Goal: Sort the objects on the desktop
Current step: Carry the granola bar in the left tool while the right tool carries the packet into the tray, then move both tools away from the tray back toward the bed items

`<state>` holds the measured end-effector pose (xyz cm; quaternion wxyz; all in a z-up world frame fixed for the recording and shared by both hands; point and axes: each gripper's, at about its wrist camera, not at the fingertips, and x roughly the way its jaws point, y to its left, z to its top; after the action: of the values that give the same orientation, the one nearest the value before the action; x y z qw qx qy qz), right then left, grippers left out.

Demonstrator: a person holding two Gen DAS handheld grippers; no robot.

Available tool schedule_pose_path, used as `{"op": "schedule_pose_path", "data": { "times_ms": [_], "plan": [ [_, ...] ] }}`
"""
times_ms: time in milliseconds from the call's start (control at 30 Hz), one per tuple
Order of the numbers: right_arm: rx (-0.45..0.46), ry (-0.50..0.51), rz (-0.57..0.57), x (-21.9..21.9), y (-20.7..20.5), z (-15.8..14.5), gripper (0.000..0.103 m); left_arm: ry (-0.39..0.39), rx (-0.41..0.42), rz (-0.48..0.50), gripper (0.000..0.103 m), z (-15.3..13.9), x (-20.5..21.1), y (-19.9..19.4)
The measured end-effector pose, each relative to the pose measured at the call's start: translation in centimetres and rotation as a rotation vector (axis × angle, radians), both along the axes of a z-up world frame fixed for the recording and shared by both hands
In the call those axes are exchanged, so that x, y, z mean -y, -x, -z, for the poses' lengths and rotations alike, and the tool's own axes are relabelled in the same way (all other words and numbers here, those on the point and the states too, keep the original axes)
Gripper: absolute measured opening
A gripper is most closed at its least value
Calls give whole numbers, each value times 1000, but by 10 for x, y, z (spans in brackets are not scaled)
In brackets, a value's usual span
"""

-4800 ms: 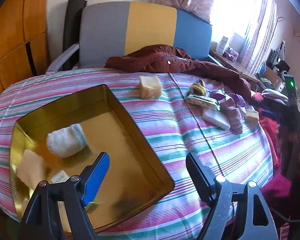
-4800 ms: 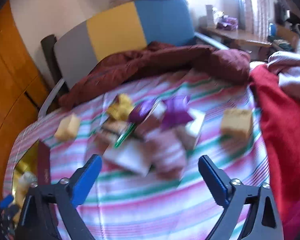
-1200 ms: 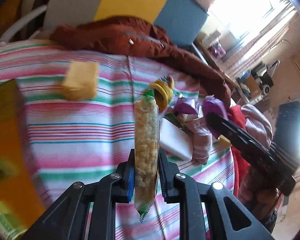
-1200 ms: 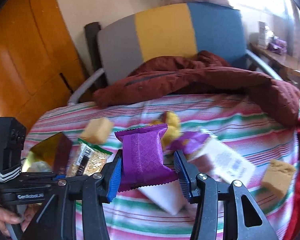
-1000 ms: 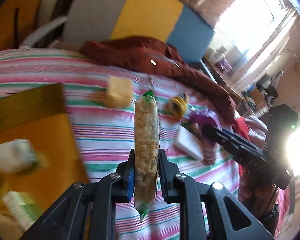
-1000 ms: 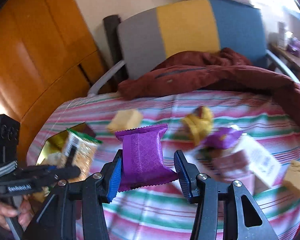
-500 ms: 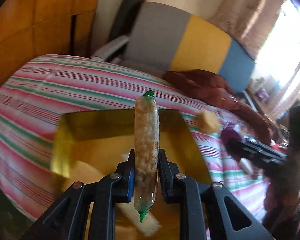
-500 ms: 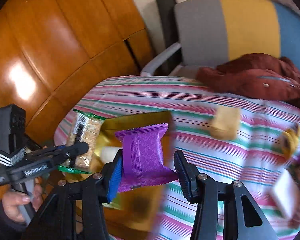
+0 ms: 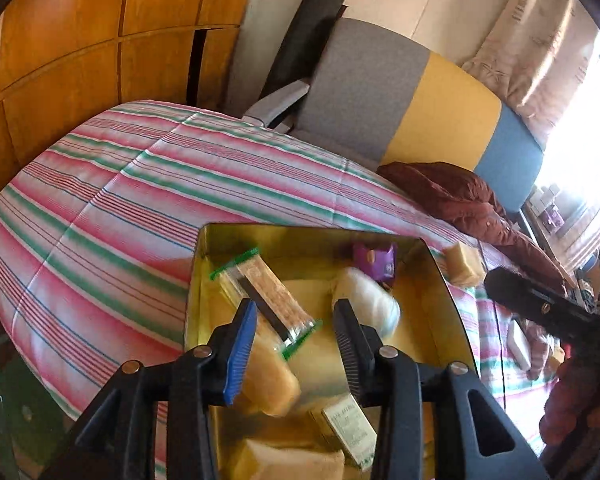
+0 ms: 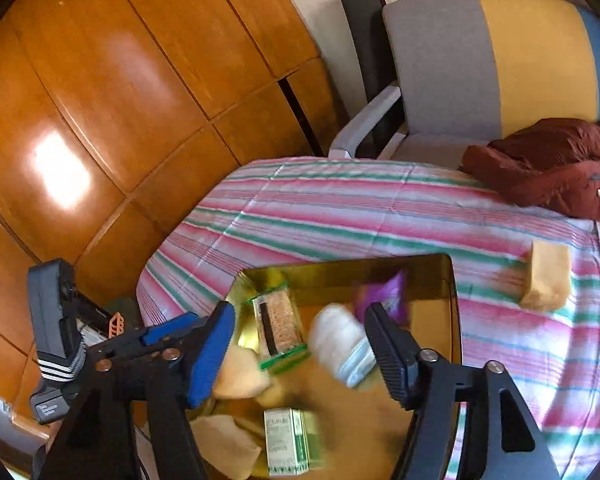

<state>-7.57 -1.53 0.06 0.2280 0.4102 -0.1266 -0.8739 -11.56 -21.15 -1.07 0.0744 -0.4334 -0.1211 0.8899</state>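
Note:
A gold metal tray (image 9: pixel 300 236) lies on the striped cloth. My left gripper (image 9: pixel 294 344) hangs over it, jaws opening, nothing pressed between the pads. Just beneath them a green-edged snack bar packet (image 9: pixel 264 296) lies loose in the tray. My right gripper (image 10: pixel 300 354) is above the same tray (image 10: pixel 340 276), jaws opening and empty. The purple packet (image 10: pixel 380 294), blurred, sits at the tray's far side, free of the pads. A white roll (image 10: pixel 340 344), yellow sponge pieces (image 9: pixel 268 376) and a small box (image 10: pixel 288 440) are also in the tray.
A yellow sponge block (image 10: pixel 548 280) lies on the cloth to the right of the tray. A dark red jacket (image 10: pixel 560 168) is heaped at the back by the grey, yellow and blue chair (image 9: pixel 380 100). Wooden panels (image 10: pixel 120 100) stand to the left.
Both grippers swung left from the pile to above the tray. The left let go of the snack bar and the right let go of the purple packet; both packets now lie in the tray.

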Motion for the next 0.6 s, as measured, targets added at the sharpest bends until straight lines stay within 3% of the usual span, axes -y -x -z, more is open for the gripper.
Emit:
{"op": "schedule_pose_path", "data": {
  "times_ms": [167,333,600],
  "plan": [
    [2,-44,13,-1,-30,9,86,7,-8,12,40,1,-14,-21],
    [-28,-116,31,-3,-61,14,93,38,-31,39,40,-3,-30,-39],
    [-27,-167,72,-16,-92,27,96,149,-98,73,44,-15,-59,-61]
  ]
}}
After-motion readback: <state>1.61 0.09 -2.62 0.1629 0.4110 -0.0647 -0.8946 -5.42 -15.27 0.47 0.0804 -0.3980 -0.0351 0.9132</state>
